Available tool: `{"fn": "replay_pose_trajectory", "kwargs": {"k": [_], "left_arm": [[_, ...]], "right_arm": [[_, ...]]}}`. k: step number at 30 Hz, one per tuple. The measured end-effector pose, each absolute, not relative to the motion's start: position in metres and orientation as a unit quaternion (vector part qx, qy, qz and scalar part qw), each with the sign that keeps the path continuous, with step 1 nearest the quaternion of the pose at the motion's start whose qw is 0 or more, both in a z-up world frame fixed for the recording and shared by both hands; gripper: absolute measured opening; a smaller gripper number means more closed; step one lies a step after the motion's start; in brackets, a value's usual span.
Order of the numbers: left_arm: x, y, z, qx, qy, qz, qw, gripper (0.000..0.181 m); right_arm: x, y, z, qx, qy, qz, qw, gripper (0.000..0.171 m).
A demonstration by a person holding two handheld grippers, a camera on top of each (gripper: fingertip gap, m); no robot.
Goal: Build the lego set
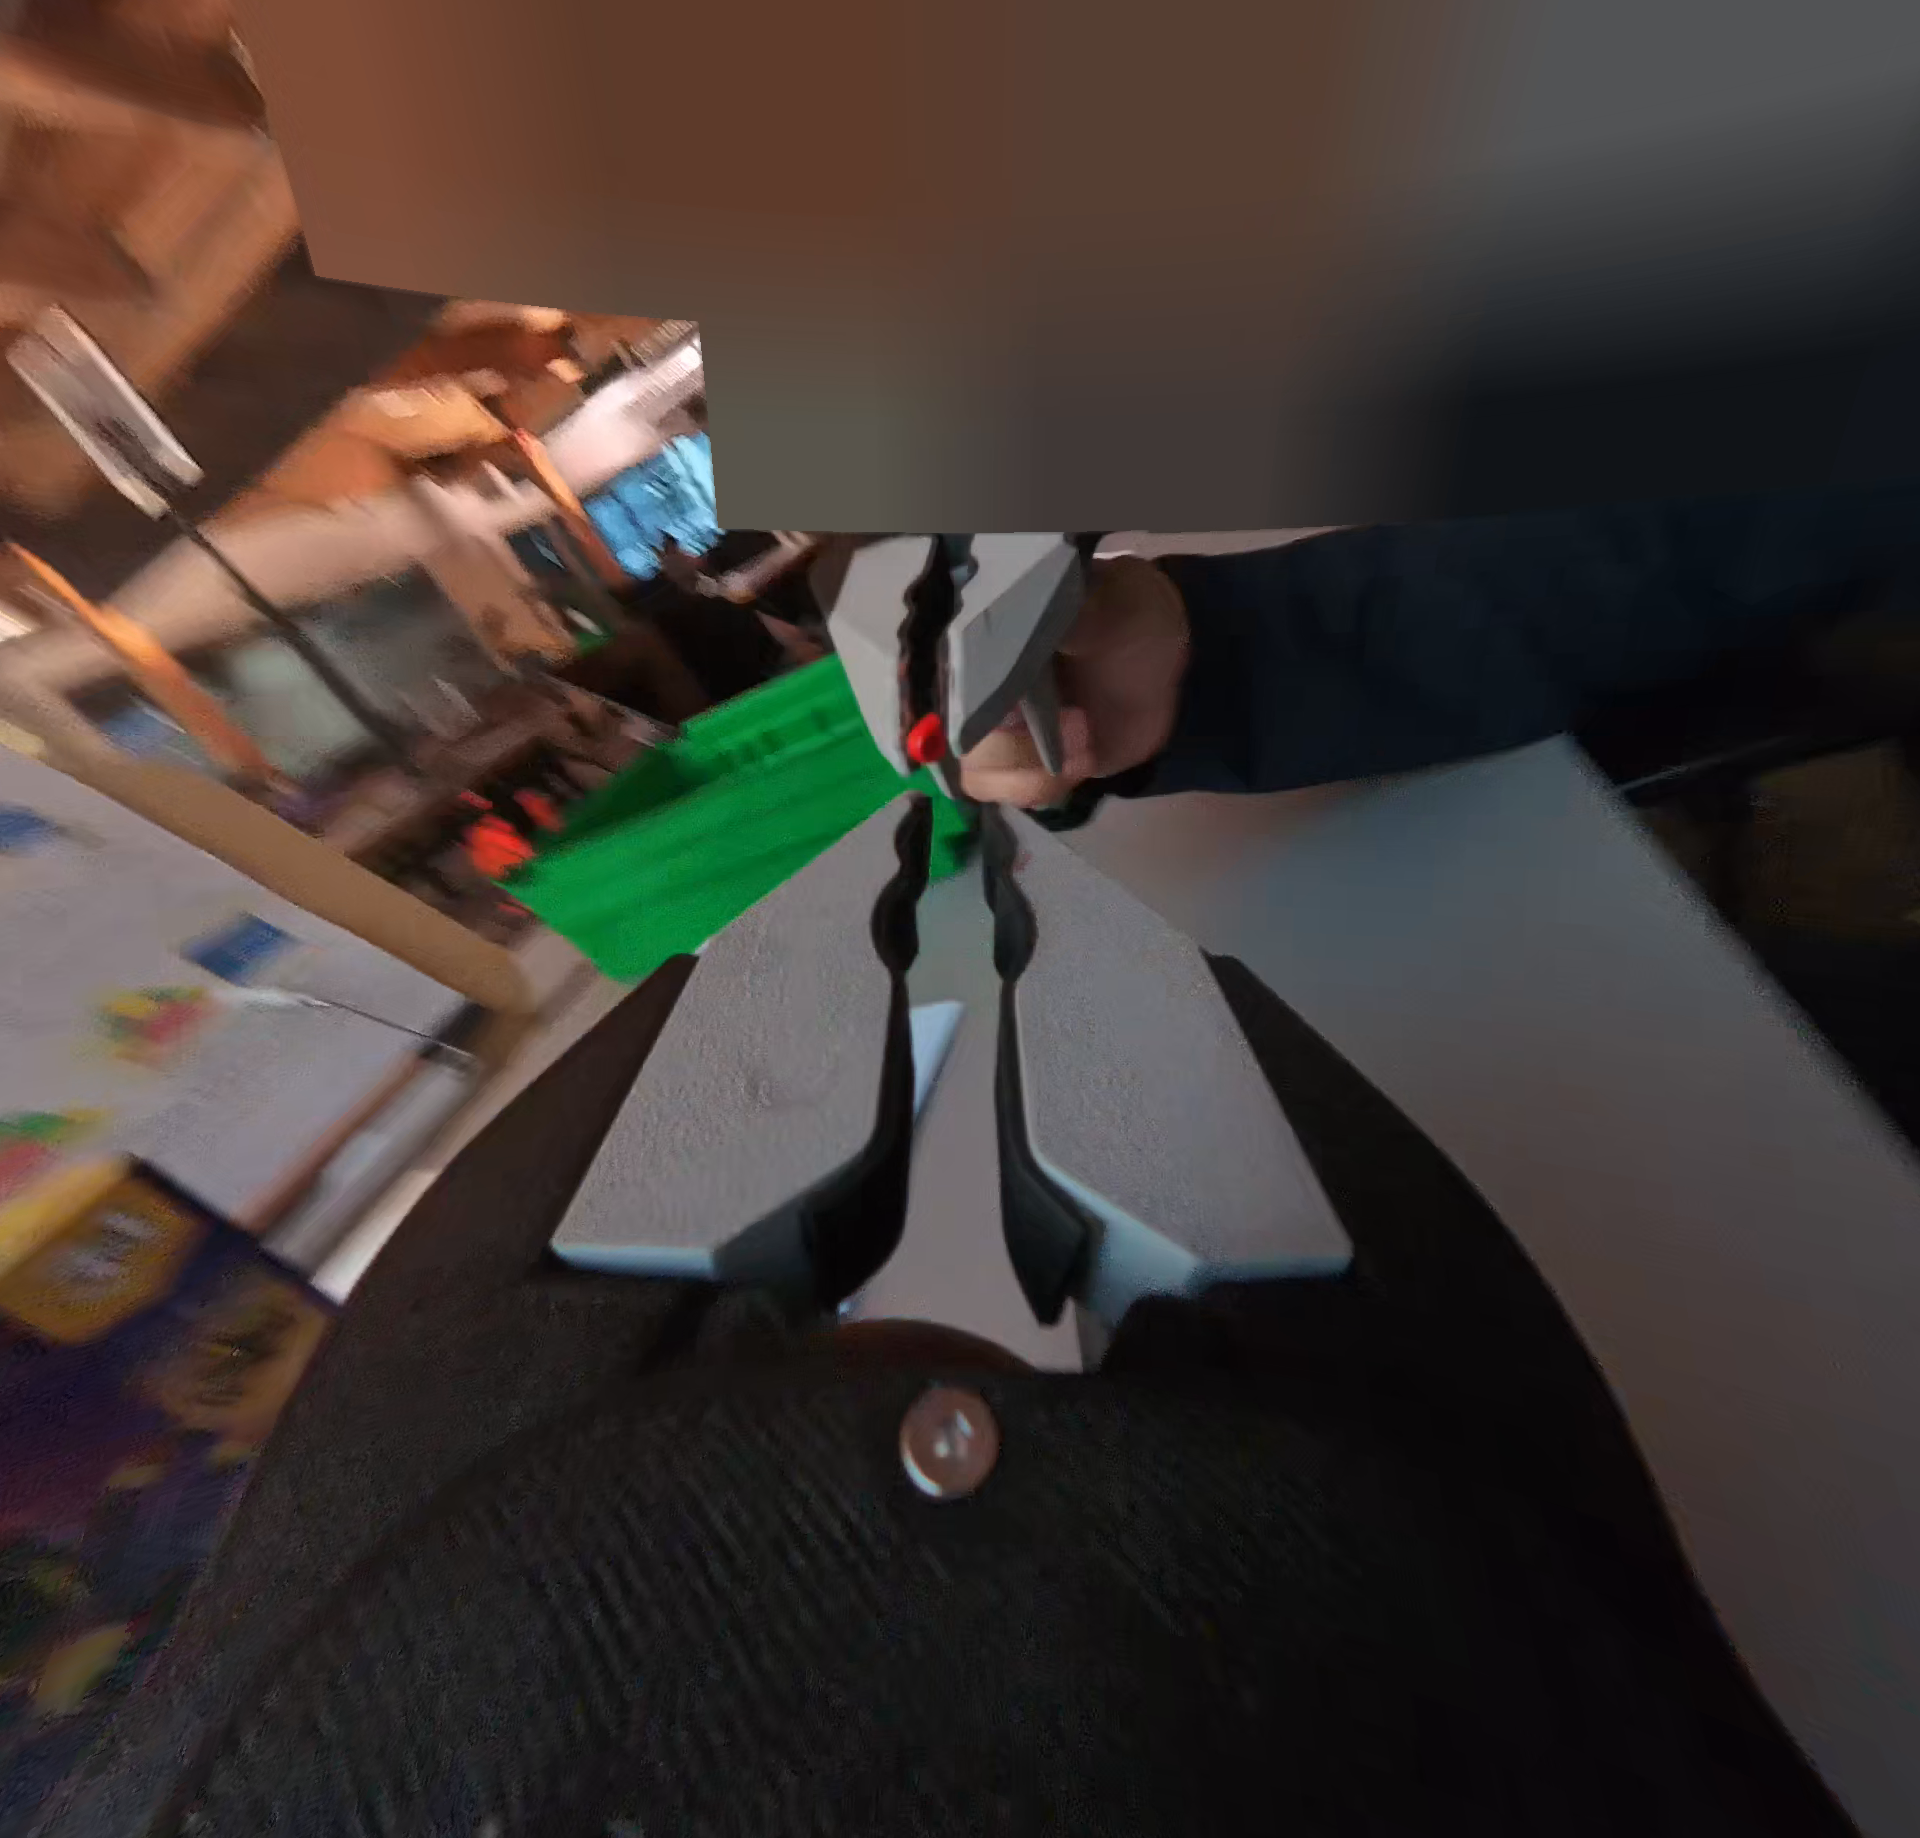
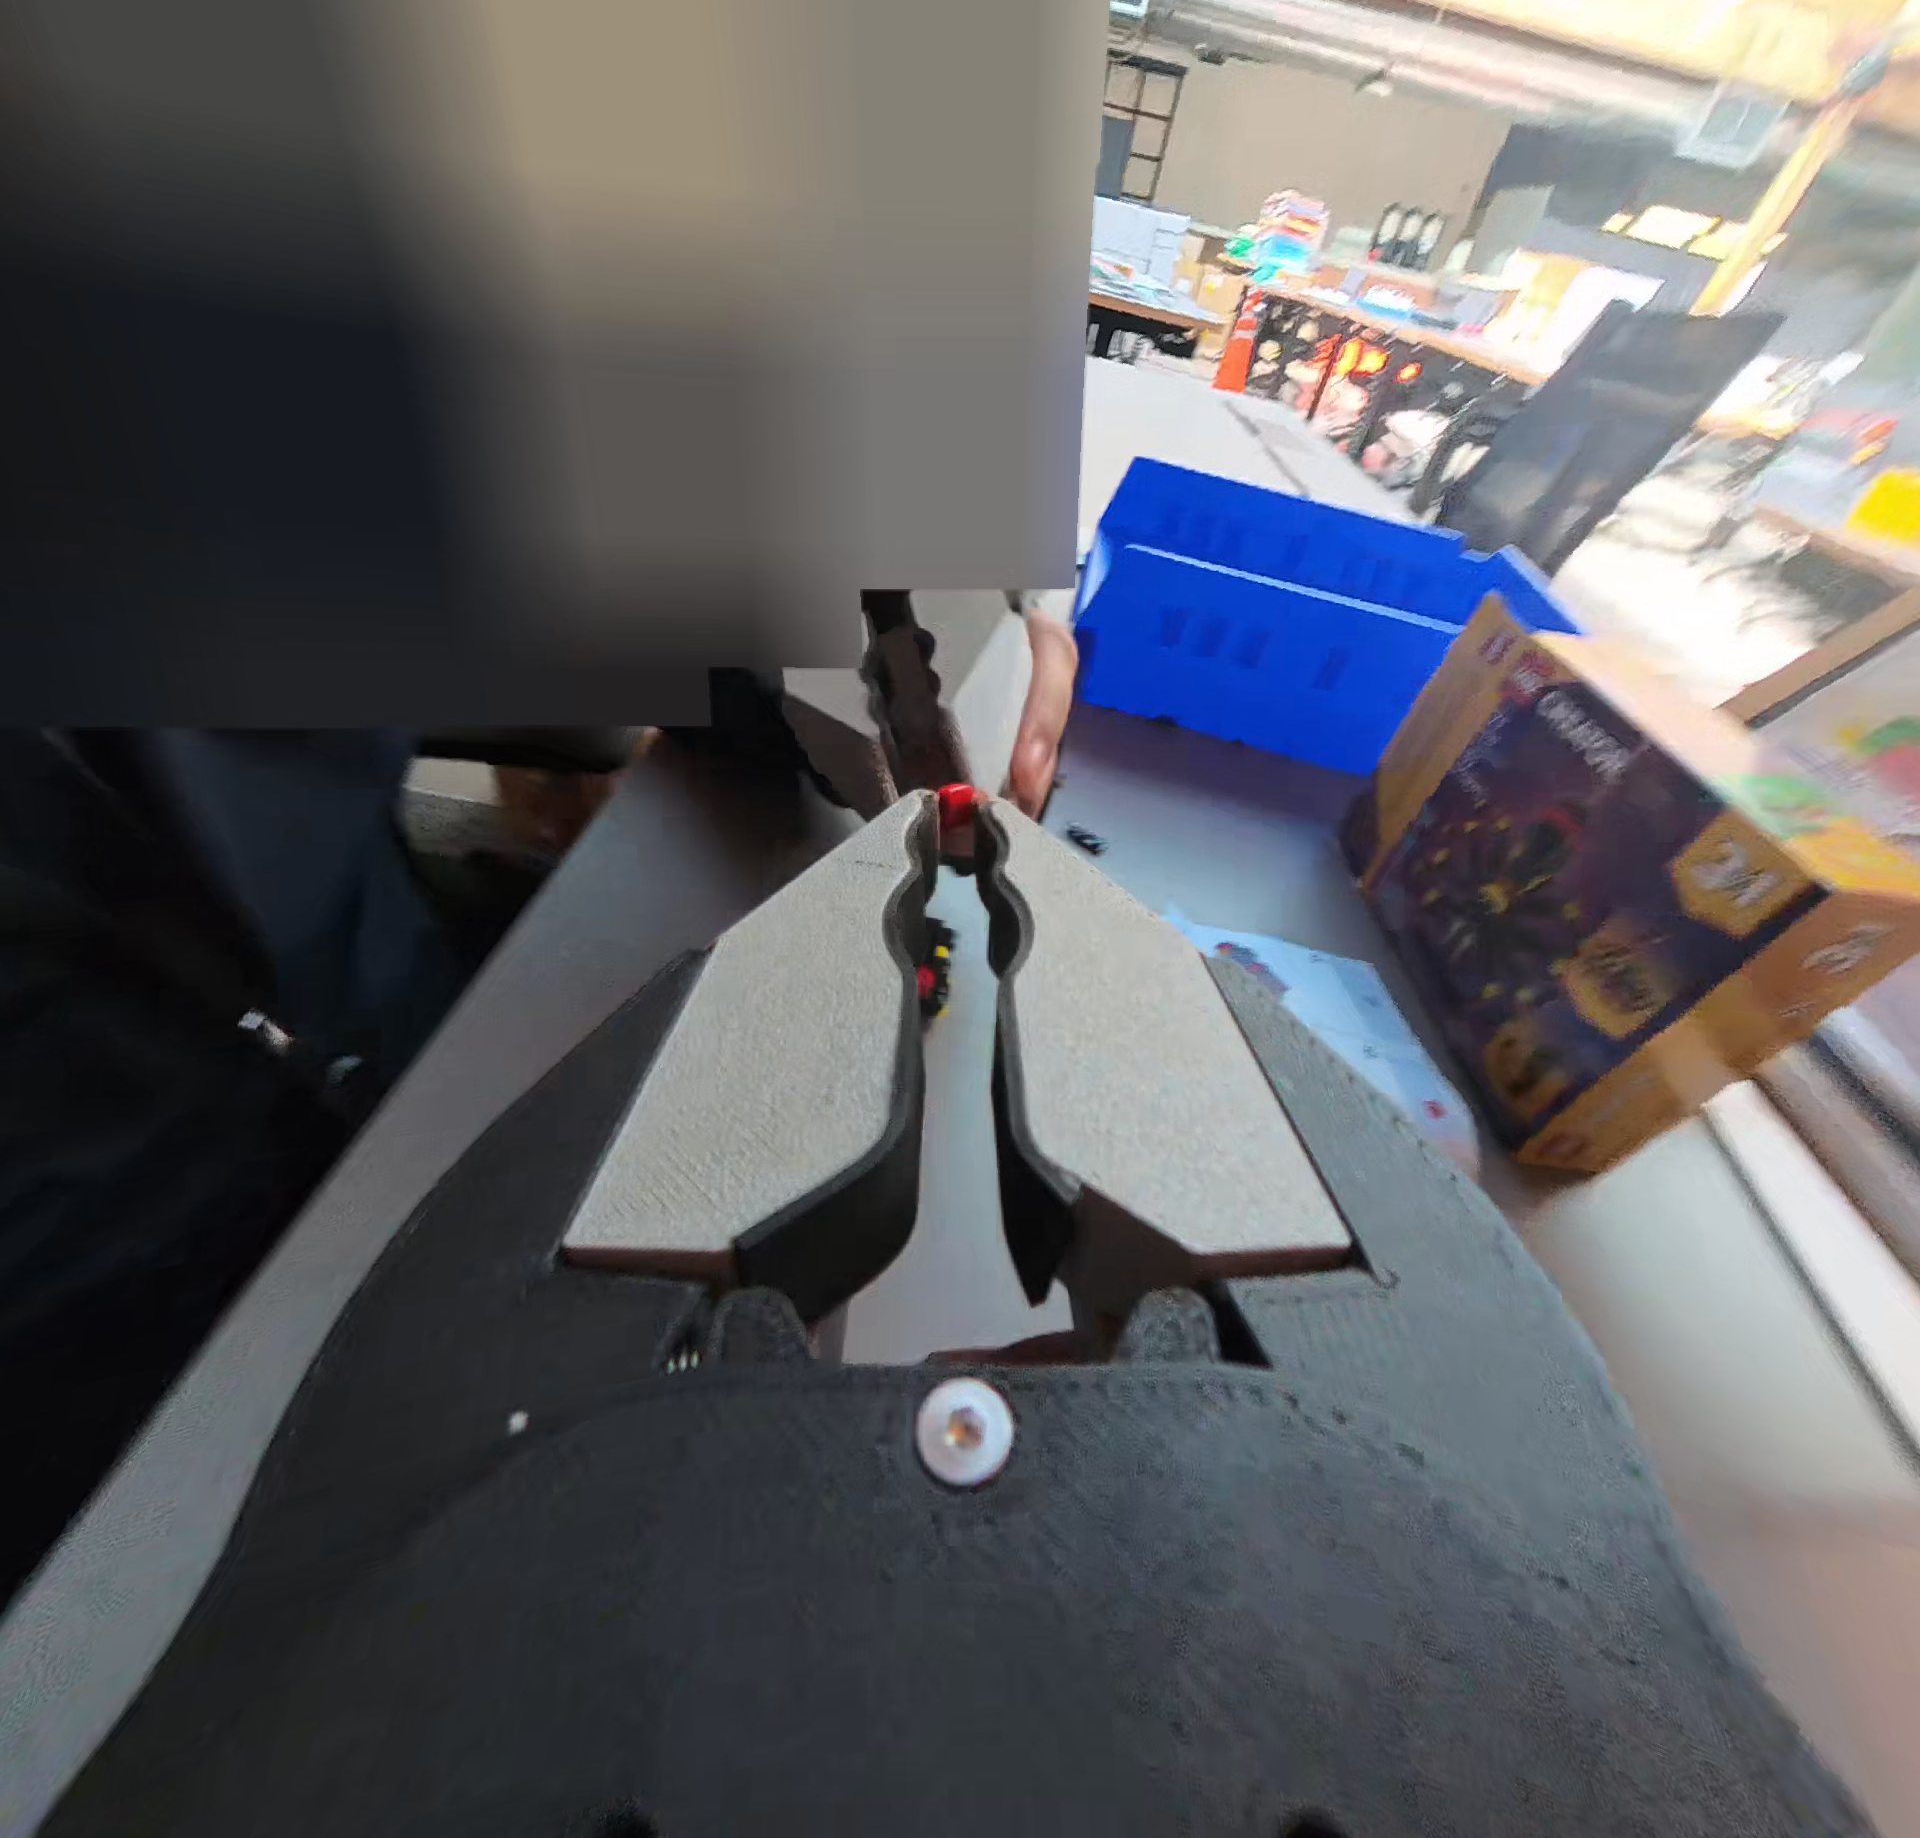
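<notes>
A small red round lego piece (image 2: 958,803) is pinched between the tips of my right gripper (image 2: 957,818), which is shut on it above the table edge. The left wrist view shows the same red piece (image 1: 923,740) at the tip of the right gripper (image 1: 928,749), held by a person's hand (image 1: 1112,676). My left gripper (image 1: 951,820) points at that piece from just below. Its jaws stand a narrow gap apart with nothing seen between them. A small black, yellow and red lego assembly (image 2: 938,967) lies on the white table (image 2: 1195,853), seen between my right fingers.
A green bin (image 1: 717,832) stands behind the grippers in the left wrist view. A blue bin (image 2: 1268,625), the lego set box (image 2: 1621,915), also blurred in the left wrist view (image 1: 135,1300), an instruction sheet (image 2: 1340,1009) and a small black piece (image 2: 1086,838) are on the table.
</notes>
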State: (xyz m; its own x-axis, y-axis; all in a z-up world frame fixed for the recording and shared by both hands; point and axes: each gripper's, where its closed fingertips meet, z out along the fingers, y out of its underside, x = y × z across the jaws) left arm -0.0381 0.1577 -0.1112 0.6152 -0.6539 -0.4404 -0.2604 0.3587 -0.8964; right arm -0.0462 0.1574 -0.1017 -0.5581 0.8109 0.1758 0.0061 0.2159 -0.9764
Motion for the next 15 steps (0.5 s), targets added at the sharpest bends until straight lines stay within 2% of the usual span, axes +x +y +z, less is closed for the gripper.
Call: {"fn": "replay_pose_trajectory", "kwargs": {"k": [5, 8, 11, 14, 15], "left_arm": [[-0.045, 0.167, -0.118, -0.644, 0.270, -0.461, 0.547, 0.019], [-0.053, 0.167, -0.109, -0.625, 0.204, -0.563, 0.501, 0.012], [-0.050, 0.164, -0.110, -0.623, 0.185, -0.609, 0.455, 0.017], [-0.048, 0.162, -0.110, -0.618, 0.181, -0.622, 0.445, 0.020], [-0.048, 0.162, -0.109, -0.616, 0.178, -0.626, 0.444, 0.020]], "right_arm": [[-0.050, 0.155, -0.104, -0.223, -0.707, 0.476, 0.473, 0.003], [-0.054, 0.158, -0.097, -0.195, -0.697, 0.434, 0.537, 0.003], [-0.057, 0.159, -0.095, -0.159, -0.693, 0.377, 0.594, 0.003], [-0.062, 0.156, -0.105, -0.145, -0.709, 0.337, 0.603, 0.088], [-0.064, 0.155, -0.107, -0.142, -0.711, 0.326, 0.606, 0.002]]}}
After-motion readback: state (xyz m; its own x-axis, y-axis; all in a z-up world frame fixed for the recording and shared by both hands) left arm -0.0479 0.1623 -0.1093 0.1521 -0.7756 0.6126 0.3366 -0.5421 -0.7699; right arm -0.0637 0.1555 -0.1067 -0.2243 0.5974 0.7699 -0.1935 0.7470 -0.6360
